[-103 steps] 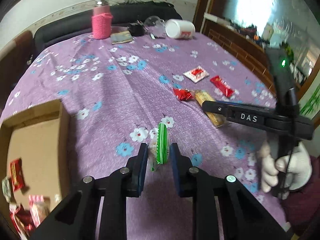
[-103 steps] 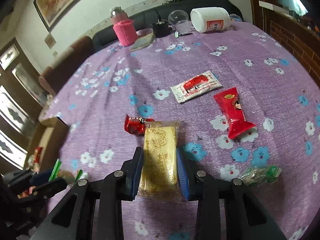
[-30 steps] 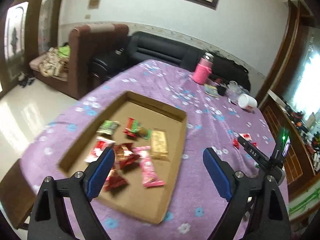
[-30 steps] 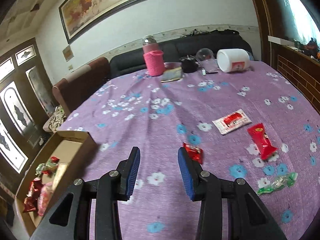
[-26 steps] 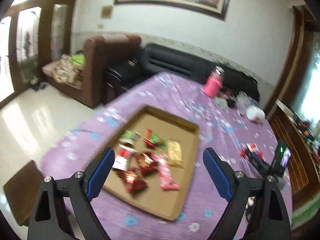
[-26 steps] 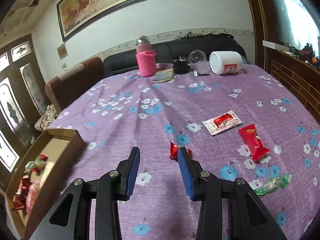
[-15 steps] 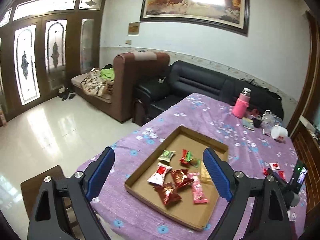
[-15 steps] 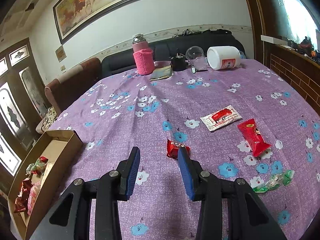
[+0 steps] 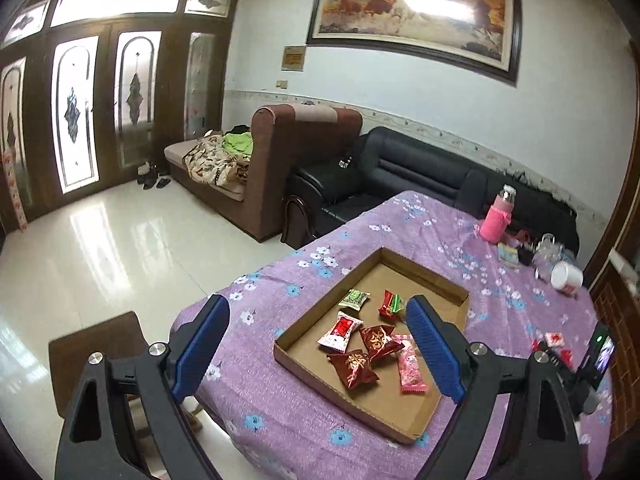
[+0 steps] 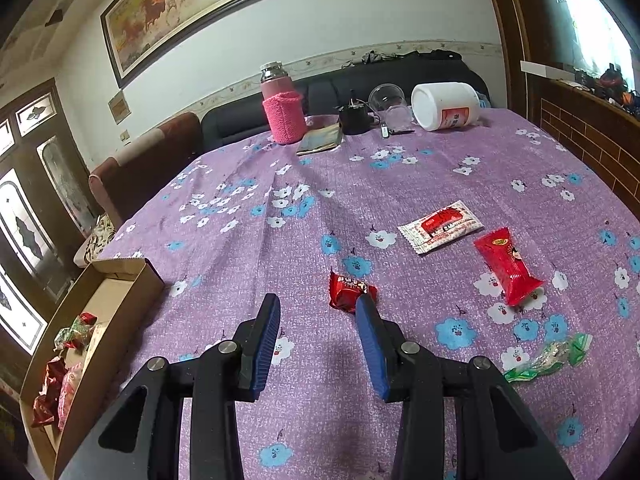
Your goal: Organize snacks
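Observation:
My left gripper [image 9: 316, 316] is open and empty, held high above the table's near corner. Below it a shallow cardboard box [image 9: 424, 278] holds several wrapped snacks, among them a pink pack [image 9: 411, 372] and dark red packs [image 9: 353, 367]. My right gripper [image 10: 316, 304] is open and empty just above the purple flowered tablecloth [image 10: 248, 248]. A small red snack [image 10: 348, 290] lies just beyond its right finger. Farther right lie a white-and-red sachet [image 10: 440, 226], a long red pack [image 10: 506, 266] and a green-ended clear pack [image 10: 550, 358]. The box also shows at the left of the right wrist view [image 10: 120, 276].
At the table's far end stand a pink-sleeved bottle [image 10: 280, 110], a dark cup [image 10: 354, 118], a clear cup [image 10: 388, 106], a booklet [image 10: 322, 140] and a white jar on its side [image 10: 446, 106]. Sofas [image 9: 400, 172] flank the table. A brown stool [image 9: 100, 344] stands on the tiled floor.
The left gripper has let go of its green snack, opened wide and risen far up and back from the box. The right gripper has let go of the yellow pack and now hovers open by the small red snack.

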Tool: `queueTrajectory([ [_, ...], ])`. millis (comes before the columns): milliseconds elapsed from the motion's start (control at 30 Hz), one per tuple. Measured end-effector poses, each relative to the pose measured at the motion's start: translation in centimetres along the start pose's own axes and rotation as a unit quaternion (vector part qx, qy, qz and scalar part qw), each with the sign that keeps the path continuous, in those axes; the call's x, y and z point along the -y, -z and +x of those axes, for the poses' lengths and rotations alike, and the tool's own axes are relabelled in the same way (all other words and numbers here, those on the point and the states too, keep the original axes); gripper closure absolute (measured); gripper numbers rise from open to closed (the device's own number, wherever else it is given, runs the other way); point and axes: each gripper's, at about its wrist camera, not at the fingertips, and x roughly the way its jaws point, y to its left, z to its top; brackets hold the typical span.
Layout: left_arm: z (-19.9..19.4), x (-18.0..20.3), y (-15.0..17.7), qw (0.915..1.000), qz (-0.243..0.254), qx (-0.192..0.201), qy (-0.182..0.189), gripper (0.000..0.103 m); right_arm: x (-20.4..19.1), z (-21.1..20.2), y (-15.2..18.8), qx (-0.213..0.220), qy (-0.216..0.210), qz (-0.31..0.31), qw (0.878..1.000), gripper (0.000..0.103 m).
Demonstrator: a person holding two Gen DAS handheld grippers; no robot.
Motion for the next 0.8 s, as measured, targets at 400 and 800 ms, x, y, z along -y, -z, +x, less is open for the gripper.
queueTrajectory([
  [400,-1.6,-1.8,0.5,0.9987,-0.050,0.004,0.008,0.013,0.1,-0.1,0.1,-0.003,0.001,-0.001,1.000,0.059],
  [800,-2.7,-2.9,0.6,0.9973,-0.071,0.017,0.002,0.013,0.1,-0.3,0.1,-0.003,-0.001,0.000,1.000,0.059],
])
